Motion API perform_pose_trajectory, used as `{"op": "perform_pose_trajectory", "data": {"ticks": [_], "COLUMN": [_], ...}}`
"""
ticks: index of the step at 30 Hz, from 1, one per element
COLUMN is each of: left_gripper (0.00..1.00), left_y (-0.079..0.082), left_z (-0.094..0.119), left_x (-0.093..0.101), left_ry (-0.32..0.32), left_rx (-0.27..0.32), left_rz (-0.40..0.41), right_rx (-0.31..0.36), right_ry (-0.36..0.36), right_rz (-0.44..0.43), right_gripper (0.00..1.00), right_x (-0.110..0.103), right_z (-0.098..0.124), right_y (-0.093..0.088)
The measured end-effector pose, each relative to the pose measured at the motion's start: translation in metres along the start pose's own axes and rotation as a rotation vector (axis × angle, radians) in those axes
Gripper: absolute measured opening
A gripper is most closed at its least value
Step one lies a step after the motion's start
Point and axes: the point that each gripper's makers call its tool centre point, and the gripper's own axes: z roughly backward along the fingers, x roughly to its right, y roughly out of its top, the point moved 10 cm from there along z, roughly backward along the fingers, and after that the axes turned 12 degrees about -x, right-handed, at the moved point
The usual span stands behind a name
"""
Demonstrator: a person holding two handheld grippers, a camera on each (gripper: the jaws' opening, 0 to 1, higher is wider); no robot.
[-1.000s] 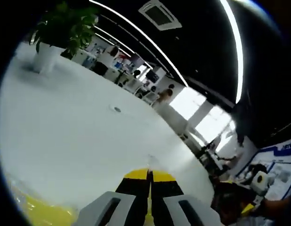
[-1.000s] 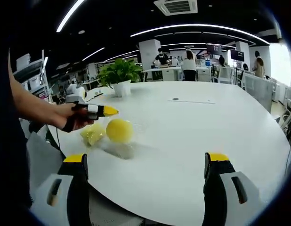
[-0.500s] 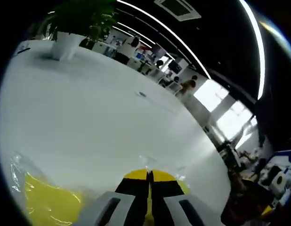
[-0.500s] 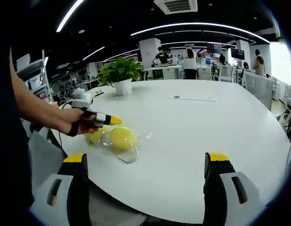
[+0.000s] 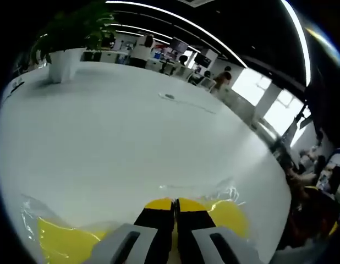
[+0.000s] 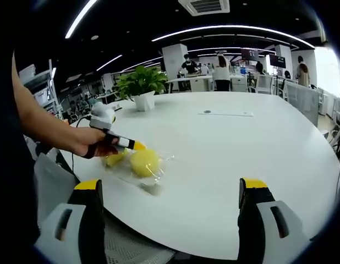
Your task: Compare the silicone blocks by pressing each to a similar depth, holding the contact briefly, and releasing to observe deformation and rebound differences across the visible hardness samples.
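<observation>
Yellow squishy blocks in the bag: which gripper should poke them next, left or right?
Probably the left. In the right gripper view, the left gripper, jaws shut, has its tip right at the round yellow block in the clear bag. The right gripper is open and sits back at the white table's near edge.

The left gripper (image 6: 138, 146) is covering part of the smaller yellow silicone block (image 6: 114, 159); the other block (image 5: 60, 245) is running off the left gripper view's bottom edge.

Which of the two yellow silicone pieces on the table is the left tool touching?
The round yellow ball: the shut left tool rests its tip on its top. The paler, lumpier yellow piece lies beside it, nearer the hand.
</observation>
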Motion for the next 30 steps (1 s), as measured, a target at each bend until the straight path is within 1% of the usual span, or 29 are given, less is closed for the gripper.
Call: {"op": "perform_pose_trajectory", "data": {"ticks": [2,4,10,12,13,14,15,16,19,20,21,22,24,25,27,28,29,30], "left_gripper": [0.00,0.00,0.00,0.01,0.05,0.10,0.17,0.27,0.47,0.50,0.53,0.61,0.76,0.86,1.00,0.98,1.00,1.00], "left_y": [0.000,0.000,0.001,0.001,0.002,0.005,0.007,0.012,0.018,0.023,0.026,0.030,0.035,0.037,0.041,0.041,0.044,0.047], "left_z": [0.000,0.001,0.000,0.001,0.002,0.004,0.007,0.008,0.017,0.020,0.023,0.029,0.034,0.040,0.048,0.052,0.059,0.064], "left_x": [-0.001,0.000,-0.002,-0.002,-0.003,-0.006,-0.008,-0.008,-0.008,-0.005,-0.004,-0.004,-0.003,-0.004,-0.007,-0.009,-0.011,-0.012], "left_ry": [-0.001,-0.002,-0.001,-0.002,0.004,0.017,0.017,-0.013,-0.034,-0.084,-0.099,-0.118,-0.147,-0.156,-0.157,-0.163,-0.169,-0.159], "left_rx": [0.001,-0.001,-0.017,-0.024,-0.023,-0.014,-0.001,0.053,0.071,0.110,0.128,0.153,0.175,0.185,0.203,0.200,0.223,0.247], "left_rz": [0.006,-0.018,-0.031,-0.067,-0.066,-0.059,-0.054,-0.019,-0.029,-0.031,-0.031,-0.044,-0.052,-0.056,-0.072,-0.087,-0.128,-0.176], "right_rx": [-0.002,0.000,-0.003,0.002,0.003,0.002,0.001,0.000,0.001,0.001,0.002,0.003,0.005,0.007,0.013,0.014,0.014,0.012], "right_ry": [-0.002,-0.004,-0.002,0.006,0.012,0.013,0.013,0.014,0.017,0.020,0.022,0.025,0.026,0.029,0.038,0.039,0.044,0.049], "right_rz": [0.002,0.000,-0.005,-0.005,-0.007,-0.008,-0.006,-0.006,-0.010,-0.009,-0.010,-0.010,-0.005,-0.004,-0.005,-0.003,0.001,0.004], "right_gripper": [0.96,0.96,0.96,0.96,0.96,0.96,0.96,0.96,0.96,0.96,0.96,0.96,0.96,0.96,0.96,0.96,0.96,0.96], "right_x": [0.000,0.001,0.001,0.000,-0.001,-0.001,-0.002,-0.002,-0.001,0.000,0.000,0.001,0.001,0.002,0.003,0.002,0.002,0.002], "right_z": [0.001,0.002,0.002,0.002,0.001,0.001,0.001,0.001,0.000,-0.001,-0.001,-0.002,-0.004,-0.005,-0.007,-0.008,-0.011,-0.012], "right_y": [0.001,0.002,0.001,0.001,0.001,0.001,0.001,0.001,0.002,0.003,0.004,0.005,0.008,0.009,0.013,0.015,0.017,0.018]}}
